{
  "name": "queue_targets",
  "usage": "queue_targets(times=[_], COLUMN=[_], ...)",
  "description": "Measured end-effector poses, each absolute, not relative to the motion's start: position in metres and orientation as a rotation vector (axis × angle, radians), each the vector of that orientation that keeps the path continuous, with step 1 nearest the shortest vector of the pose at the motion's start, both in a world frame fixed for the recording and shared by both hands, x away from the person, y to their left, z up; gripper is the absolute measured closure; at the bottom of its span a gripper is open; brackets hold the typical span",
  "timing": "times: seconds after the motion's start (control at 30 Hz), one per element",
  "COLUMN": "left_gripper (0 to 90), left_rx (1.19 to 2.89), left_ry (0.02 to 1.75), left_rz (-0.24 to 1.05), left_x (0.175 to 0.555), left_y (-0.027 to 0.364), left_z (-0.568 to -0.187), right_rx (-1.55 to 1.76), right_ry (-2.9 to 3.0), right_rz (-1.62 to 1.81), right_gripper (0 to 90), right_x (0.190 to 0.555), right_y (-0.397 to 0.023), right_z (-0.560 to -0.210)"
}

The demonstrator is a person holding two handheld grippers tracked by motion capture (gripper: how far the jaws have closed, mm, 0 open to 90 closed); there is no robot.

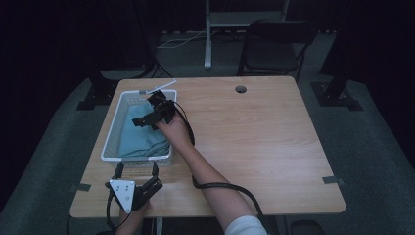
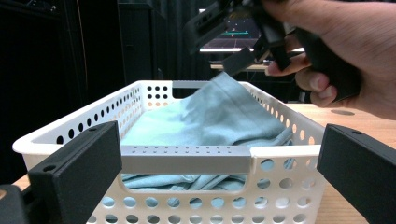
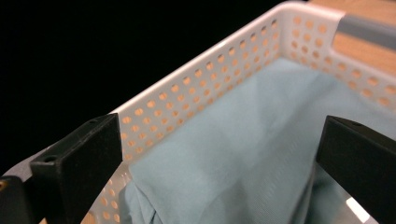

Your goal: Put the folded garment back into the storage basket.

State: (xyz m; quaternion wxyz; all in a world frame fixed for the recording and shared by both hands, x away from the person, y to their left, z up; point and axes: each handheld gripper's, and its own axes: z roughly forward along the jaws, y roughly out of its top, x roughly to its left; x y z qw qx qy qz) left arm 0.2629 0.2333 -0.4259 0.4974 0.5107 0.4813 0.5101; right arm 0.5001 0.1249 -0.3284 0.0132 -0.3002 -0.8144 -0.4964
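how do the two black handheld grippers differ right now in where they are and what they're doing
The right gripper reaches over the white perforated plastic basket, above the light blue cloth; the left gripper sits outside the basket's near end, facing its grey handle. Both have their jaws open, gripping nothing.

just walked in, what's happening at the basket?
A person works two handheld grippers at a wooden table. The right gripper is over the white perforated basket, jaws open above the light blue cloth that lies bunched inside. In the left gripper view one jaw looks to touch a raised fold of cloth, but a grip isn't clear. The left gripper sits at the basket's near end, jaws open either side of the grey handle, not closed on it.
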Motion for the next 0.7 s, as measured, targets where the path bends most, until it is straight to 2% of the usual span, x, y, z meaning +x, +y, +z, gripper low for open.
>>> queue_targets(times=[0.7], left_gripper=[1.2], left_rx=[1.236], left_ry=[1.167], left_rz=[1.237], left_x=[0.263], left_y=[0.233], left_z=[-0.426], right_rx=[-0.839], right_ry=[-2.392], right_rz=[-1.831], right_gripper=[0.8], right_x=[0.483], right_y=[0.087], right_z=[-0.315])
